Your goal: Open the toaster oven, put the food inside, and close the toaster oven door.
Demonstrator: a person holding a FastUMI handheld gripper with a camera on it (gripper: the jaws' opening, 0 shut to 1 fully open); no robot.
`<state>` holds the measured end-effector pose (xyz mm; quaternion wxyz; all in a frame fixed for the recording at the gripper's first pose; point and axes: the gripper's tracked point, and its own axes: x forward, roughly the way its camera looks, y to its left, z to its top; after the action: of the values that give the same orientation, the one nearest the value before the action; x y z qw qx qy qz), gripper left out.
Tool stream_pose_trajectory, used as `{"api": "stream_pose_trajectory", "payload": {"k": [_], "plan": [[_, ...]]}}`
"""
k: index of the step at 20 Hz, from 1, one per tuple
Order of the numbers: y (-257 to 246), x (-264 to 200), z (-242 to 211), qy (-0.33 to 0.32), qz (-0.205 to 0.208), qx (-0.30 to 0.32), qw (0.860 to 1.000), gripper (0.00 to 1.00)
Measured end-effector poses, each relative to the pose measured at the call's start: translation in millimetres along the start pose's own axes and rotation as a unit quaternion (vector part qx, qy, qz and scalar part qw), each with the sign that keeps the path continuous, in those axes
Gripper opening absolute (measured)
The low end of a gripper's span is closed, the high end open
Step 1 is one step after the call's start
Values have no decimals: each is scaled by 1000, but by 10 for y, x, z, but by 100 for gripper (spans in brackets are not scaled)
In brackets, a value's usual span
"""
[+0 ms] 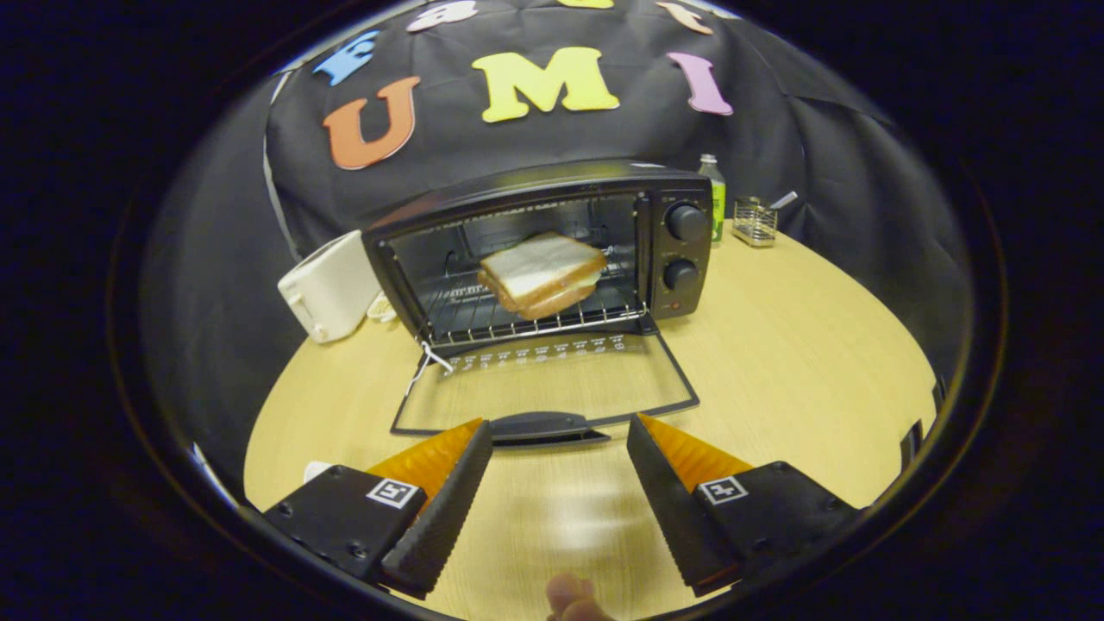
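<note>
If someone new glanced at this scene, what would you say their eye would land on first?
Most likely the black toaster oven on the wooden table, its glass door folded flat open, with a sandwich on the wire rack inside. Next, the hand-held gripper, its fingers spread open and empty just short of the door's handle. A white toaster stands beside the oven.

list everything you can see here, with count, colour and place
toaster oven: 1, black, on the table beyond the fingers
oven door: 1, black frame, lying open flat, handle just ahead of the fingers
sandwich: 1, white and brown, on the oven rack
toaster: 1, white, left of the oven
bottle: 1, green, behind the oven's right side
wire basket: 1, silver, right of the bottle
table: 1, light wood
fingertip: 1, below the fingers
gripper: 1, fingers apart, holding nothing
</note>
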<state>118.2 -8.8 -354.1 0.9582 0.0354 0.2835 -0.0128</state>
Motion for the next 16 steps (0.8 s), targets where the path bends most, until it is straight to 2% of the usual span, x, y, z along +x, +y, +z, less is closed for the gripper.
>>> {"api": "stream_pose_trajectory", "payload": {"k": [5,8,10,16], "plan": [[133,194,-356,8,1,-25,1000,100],[140,340,-450,12,3,-6,1000,100],[83,432,-437,10,-10,9,1000,100],[89,485,-331,-2,-13,-3,1000,100]]}}
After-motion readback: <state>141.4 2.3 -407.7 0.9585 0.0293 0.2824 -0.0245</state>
